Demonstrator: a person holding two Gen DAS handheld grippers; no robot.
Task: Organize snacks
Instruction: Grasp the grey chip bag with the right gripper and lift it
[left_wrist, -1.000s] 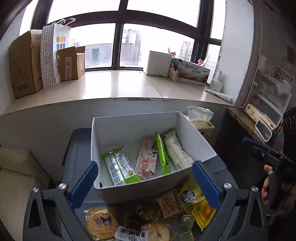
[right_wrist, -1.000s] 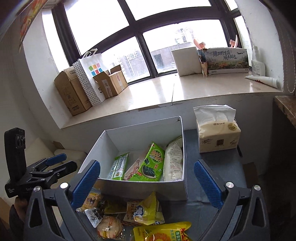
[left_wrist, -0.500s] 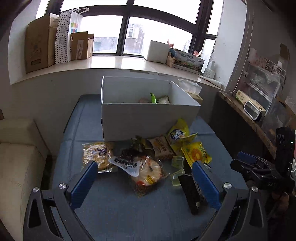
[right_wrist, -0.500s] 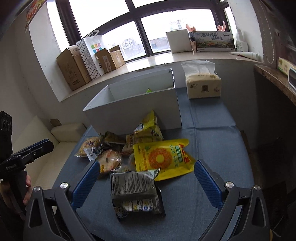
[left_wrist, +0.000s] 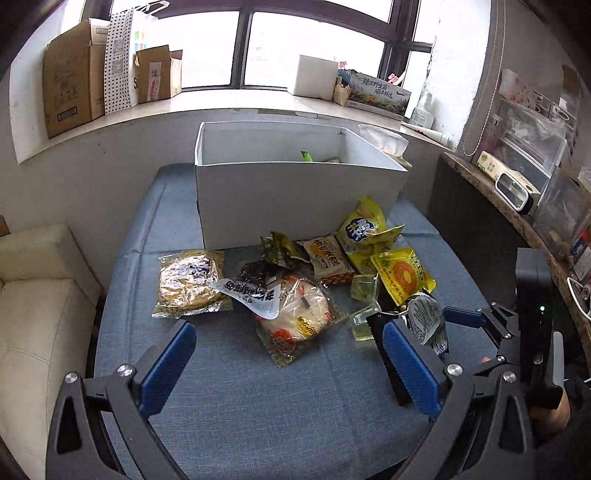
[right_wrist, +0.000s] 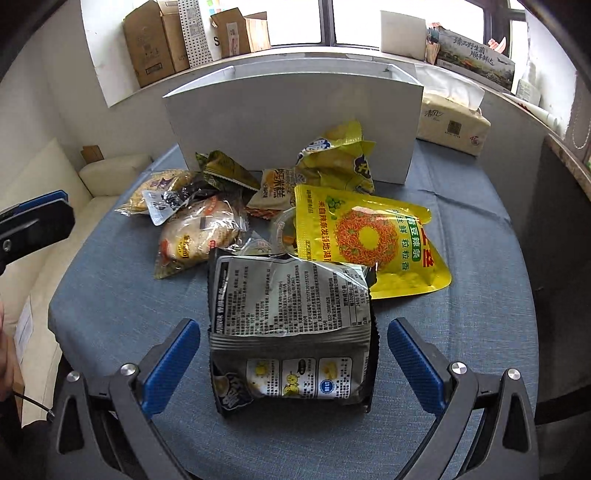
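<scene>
one grey snack bag (right_wrist: 291, 332) lies on the blue-covered bench (right_wrist: 480, 332), framed between the right gripper (right_wrist: 291, 369) jaws, which stand wide apart on either side of it, not touching. bag is crumpled, back label up, its far edge lapping onto the yellow pouch (right_wrist: 369, 243) just behind.

beyond: a loose heap of snacks, bun packet (right_wrist: 199, 232), small rice-cake packet (right_wrist: 275, 188), yellow chip bag (right_wrist: 336, 158), all in front of the white box (right_wrist: 295, 122). from the left view a green packet tip (left_wrist: 306, 157) shows above the box rim, so some snacks are already inside.

left gripper (left_wrist: 288, 365) jaws also wide apart, holding nothing, hovering over bare cloth short of the heap.

likely step: right side takes the grey bag for the box. judgement on doing it well: come down low so both pads meet the bag's side edges, close on the fuller lower half, not the loose crinkled top, which would slip. lift straight up first so the overlapping edge clears the yellow pouch without dragging it. tissue box (right_wrist: 454, 118) sits right of the white box; keep the carry path clear of it.
</scene>
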